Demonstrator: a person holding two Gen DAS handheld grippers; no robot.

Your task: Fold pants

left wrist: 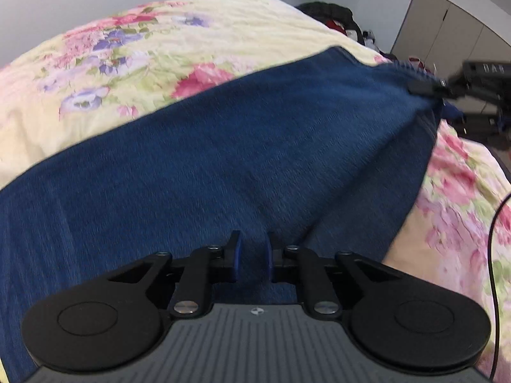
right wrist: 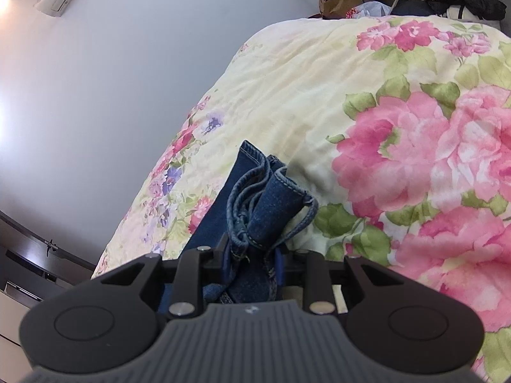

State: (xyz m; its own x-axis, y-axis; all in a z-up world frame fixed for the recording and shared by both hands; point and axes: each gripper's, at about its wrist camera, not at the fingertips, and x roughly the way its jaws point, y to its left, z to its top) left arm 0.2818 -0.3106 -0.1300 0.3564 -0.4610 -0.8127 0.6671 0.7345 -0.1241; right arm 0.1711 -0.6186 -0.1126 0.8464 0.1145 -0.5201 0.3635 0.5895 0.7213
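The pants [left wrist: 223, 159], dark blue denim, lie stretched across a bed [left wrist: 105, 73] covered by a cream quilt printed with pink and purple flowers. In the left wrist view their long axis runs on a diagonal from the lower left of the frame up to the right edge, where the fabric narrows and gathers into folds.

At that upper right end the right gripper [left wrist: 428, 91] has the cloth pinched. Its own view shows this close up: the right gripper [right wrist: 252, 255] has its jaws clamped on a bunch of denim with stitched hems, which stands up out of the jaws toward the frame's centre, with a thin strip of denim looping off to the right.

The left gripper [left wrist: 252, 255] sits at the lower centre of its view over the wide part of the pants. Its jaws stand a little apart; denim fills the gap behind them, but whether the pads press on a fold I cannot tell. The picture is blurred there.

A black cable [left wrist: 493, 255] hangs at the right edge.
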